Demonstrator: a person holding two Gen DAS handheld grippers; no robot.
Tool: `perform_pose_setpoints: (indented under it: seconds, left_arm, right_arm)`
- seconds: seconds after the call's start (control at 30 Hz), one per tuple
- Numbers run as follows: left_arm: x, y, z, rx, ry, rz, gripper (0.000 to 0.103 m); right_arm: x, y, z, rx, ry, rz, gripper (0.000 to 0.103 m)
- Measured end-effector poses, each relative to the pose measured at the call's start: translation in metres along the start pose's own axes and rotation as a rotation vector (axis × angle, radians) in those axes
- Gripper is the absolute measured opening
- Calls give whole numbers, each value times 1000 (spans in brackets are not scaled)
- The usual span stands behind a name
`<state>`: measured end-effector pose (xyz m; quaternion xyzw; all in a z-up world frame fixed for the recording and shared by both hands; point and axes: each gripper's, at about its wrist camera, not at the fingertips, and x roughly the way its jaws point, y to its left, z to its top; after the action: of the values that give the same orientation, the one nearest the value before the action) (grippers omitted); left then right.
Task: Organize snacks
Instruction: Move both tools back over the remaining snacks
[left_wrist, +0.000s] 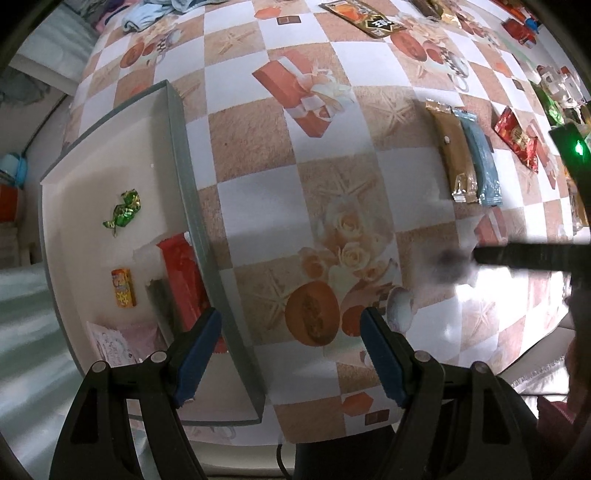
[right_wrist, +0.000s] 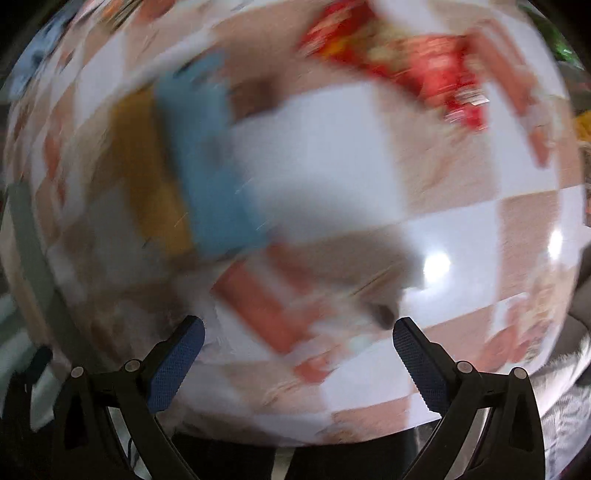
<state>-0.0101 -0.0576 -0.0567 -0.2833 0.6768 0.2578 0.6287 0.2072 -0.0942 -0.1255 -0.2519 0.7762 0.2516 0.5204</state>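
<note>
1. Standing wide apart with nothing between them, the jaws of the left gripper (left_wrist: 290, 356) hang above the counter (left_wrist: 258, 206), straddling the grey rim of a shallow tray (left_wrist: 184, 155).
2. Inside the tray lie a red packet (left_wrist: 181, 280) against its wall, a small orange-yellow packet (left_wrist: 123, 288), a green foil candy (left_wrist: 123, 212) and a pale pink packet (left_wrist: 118, 341).
3. Farther out on the checked cloth, a brown stick sachet (left_wrist: 452, 147) and a blue stick sachet (left_wrist: 482, 158) lie side by side, touching, with a red snack bag (left_wrist: 517, 138) beyond them.
4. Released and empty, the right gripper (right_wrist: 299, 354) hovers over the same cloth; its view is heavily blurred.
5. Ahead of it and to the left lie a yellow-brown smear and a blue smear, apparently the two sachets, and a red bag shows up top.
</note>
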Motion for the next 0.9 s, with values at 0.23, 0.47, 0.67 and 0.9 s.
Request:
perform_pose_setpoints:
  seconds: [0.23,0.47,0.67,0.9]
  left_arm:
    - [2,-2,5,17,-5,-7,81]
    - [1,-31,4,96,-33,-28,81]
    - [-4,-73,-4,335,-162,55,81]
    - [15,-128,-25,684,-205,94,81]
  right_arm:
    - [-9,3,-7,-33,-22,21,103]
    - [-9,-65,-14,48,-24,-51,103]
    - [-8,-95,-27,83,-9,-72,103]
    - [-8,-122,-40,72,-9,-69,103]
